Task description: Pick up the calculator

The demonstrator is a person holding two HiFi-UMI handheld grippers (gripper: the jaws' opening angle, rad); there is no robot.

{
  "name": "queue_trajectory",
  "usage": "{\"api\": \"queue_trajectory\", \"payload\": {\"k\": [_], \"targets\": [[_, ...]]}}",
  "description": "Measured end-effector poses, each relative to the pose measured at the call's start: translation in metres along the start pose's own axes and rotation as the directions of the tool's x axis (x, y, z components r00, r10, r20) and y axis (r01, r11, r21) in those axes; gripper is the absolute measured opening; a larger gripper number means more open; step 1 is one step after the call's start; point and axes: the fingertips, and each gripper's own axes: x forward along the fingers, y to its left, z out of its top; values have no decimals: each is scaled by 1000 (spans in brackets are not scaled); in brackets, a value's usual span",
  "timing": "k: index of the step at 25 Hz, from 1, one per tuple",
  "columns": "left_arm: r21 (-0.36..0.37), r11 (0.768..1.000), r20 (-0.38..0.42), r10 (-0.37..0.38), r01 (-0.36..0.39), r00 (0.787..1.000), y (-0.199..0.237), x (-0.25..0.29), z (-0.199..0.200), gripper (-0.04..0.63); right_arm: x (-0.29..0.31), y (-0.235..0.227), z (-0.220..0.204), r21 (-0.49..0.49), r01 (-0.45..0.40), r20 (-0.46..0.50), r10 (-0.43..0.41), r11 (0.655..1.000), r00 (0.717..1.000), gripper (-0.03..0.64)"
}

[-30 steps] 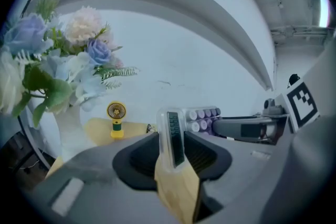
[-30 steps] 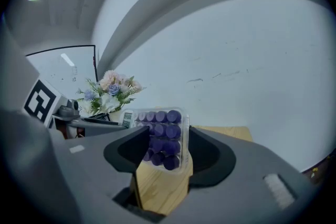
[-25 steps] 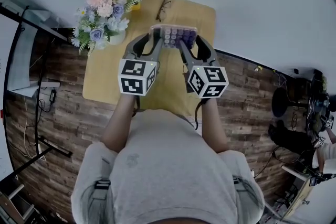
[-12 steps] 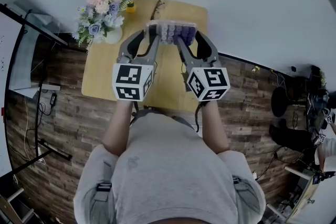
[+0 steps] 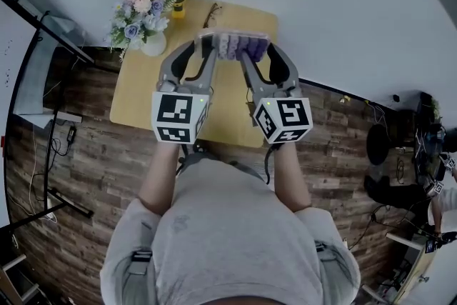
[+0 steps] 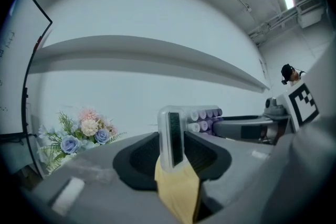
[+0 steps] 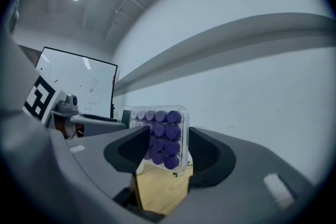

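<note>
- Left tool (image 6: 171, 136) and right tool (image 7: 167, 141) each clamp one end of the clear-cased, purple-keyed calculator (image 5: 234, 45), keeping it level.
- It hangs clear above the yellow wooden tabletop (image 5: 139, 93).

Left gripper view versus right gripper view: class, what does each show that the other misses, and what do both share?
Only the left gripper view shows the flowers and the right gripper. Only the right gripper view shows the left gripper. Both show the calculator clamped between that view's own jaws, above the wooden table.
</note>
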Motion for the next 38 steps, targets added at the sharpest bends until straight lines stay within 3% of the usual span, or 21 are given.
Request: {"api": "queue_trajectory", "payload": {"k": [19, 38], "targets": [[77, 997, 122, 16, -25, 992, -57, -57, 38, 146, -79, 12, 43, -73, 8, 123, 1, 997, 992, 236], [103, 994, 166, 22, -39, 986, -109, -87, 49, 146, -138, 7, 57, -94, 11, 170, 5, 996, 985, 233]]}}
